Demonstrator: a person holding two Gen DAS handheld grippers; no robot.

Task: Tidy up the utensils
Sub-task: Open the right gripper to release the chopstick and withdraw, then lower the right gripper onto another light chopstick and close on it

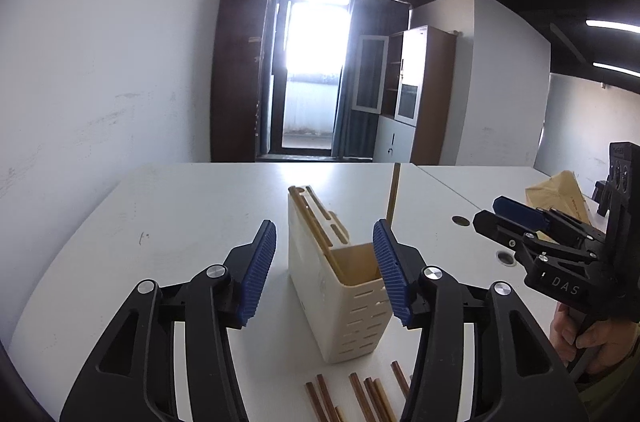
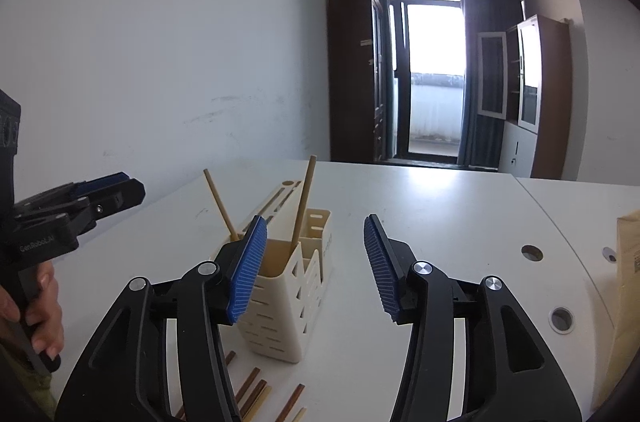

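Chopsticks [image 1: 362,398], reddish-brown and pale, lie loose in a small scatter on the white counter [image 1: 168,222], just in front of a cream slotted utensil holder [image 1: 352,306] that stands upright near the counter's middle. Two more chopsticks [image 2: 303,206] already stand tilted inside the holder's open compartments, their tips leaning apart.

The left gripper [image 1: 324,270] hangs above the loose sticks with the holder showing between its blue ribbed fingers [image 1: 256,274]. They are released, spread apart, and grasp nothing. The right gripper [image 2: 316,266], just beside it, is likewise spread and empty, with the holder behind its left finger.

The step in hand appears to be fetching the next loose chopstick. To do it well, drop one gripper toward the near scatter, choose a stick lying clear of its neighbours, and line the fingers up across its width. Pinch near the middle so it does not swing. Then raise it, tip it upright, and lower it into an open compartment without knocking the standing sticks or the light holder.
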